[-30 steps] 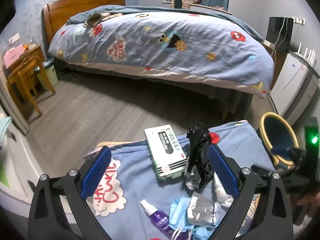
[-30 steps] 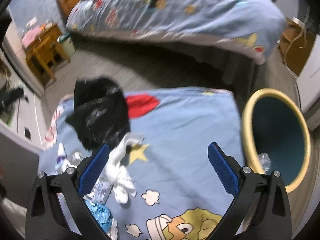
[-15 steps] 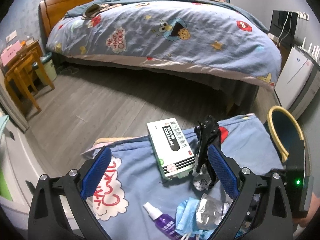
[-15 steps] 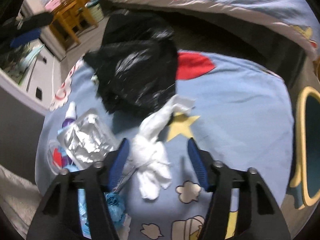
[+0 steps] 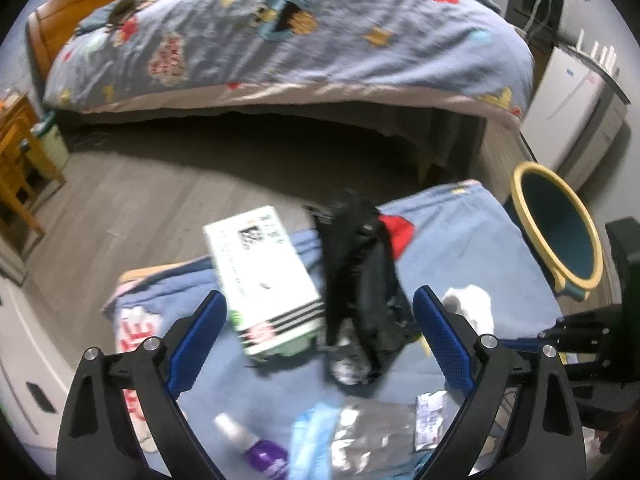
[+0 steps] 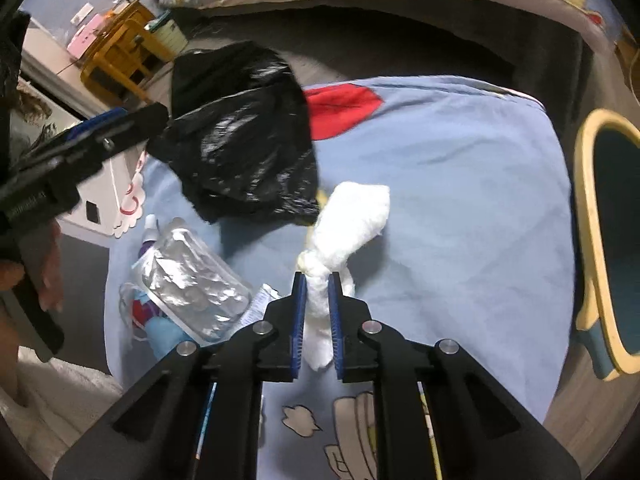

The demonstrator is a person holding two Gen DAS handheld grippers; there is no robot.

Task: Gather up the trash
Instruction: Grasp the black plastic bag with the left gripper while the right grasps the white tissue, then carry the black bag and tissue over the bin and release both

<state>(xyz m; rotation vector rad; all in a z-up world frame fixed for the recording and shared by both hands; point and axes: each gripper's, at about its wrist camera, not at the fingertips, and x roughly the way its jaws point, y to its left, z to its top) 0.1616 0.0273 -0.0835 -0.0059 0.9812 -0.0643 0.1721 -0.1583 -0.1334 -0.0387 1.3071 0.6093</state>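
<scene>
Two grippers over a blue-covered bench (image 6: 460, 168): right gripper (image 6: 317, 280), fingers closing, nearly shut, onto the near tail of a white tissue wad (image 6: 352, 220) lying mid-bench beside a black plastic bag (image 6: 244, 132); left gripper (image 5: 320, 320), fingers wide and empty, above the bag and a white box (image 5: 264, 276). Bin (image 6: 604, 240) stands right. Risk, judged: the thin pinch could tear or slip, dropping the tissue short of the bin.

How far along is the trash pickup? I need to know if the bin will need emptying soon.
Barely started: nothing shows inside the bin. In hand: the right claw is closing on the white tissue wad. Left: the black bag, foil pouch and face mask; the left claw hangs open over the bag.
</scene>
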